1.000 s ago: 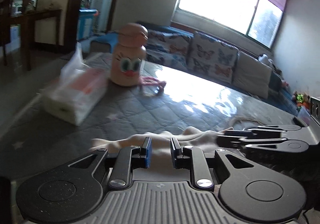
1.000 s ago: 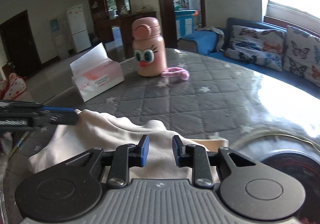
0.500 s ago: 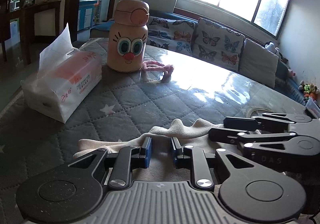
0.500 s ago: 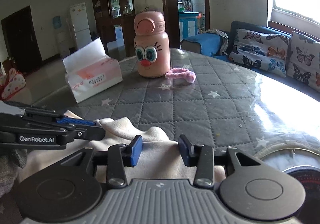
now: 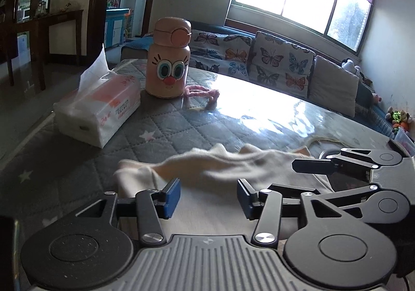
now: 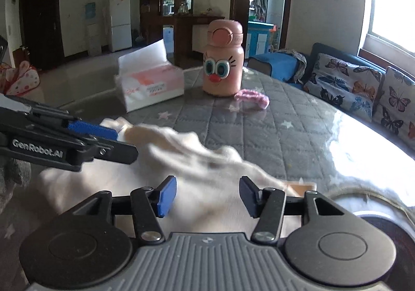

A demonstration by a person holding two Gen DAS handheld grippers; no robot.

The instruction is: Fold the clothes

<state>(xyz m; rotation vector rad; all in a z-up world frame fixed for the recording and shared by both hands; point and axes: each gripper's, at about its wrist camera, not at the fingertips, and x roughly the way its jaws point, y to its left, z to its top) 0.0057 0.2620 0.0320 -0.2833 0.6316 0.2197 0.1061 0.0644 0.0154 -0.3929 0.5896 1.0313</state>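
Observation:
A cream-coloured garment (image 5: 207,169) lies rumpled on the grey quilted table (image 5: 168,132); it also shows in the right wrist view (image 6: 181,158), motion-blurred. My left gripper (image 5: 208,195) is open, its blue pads spread above the near part of the cloth, holding nothing. My right gripper (image 6: 207,195) is open too, over the cloth's right part. The right gripper appears at the right of the left wrist view (image 5: 337,176), and the left gripper at the left of the right wrist view (image 6: 103,140).
A tissue pack (image 5: 98,112), a pink cartoon-face bottle (image 5: 168,67) and a pink hair band (image 5: 202,93) stand at the table's far side. A round dark object (image 6: 384,226) sits by the cloth's right end. A butterfly-cushioned sofa (image 5: 280,67) runs behind.
Both grippers have opened wide from nearly shut, releasing the cloth, which has dropped and is still settling. Both have drawn back slightly.

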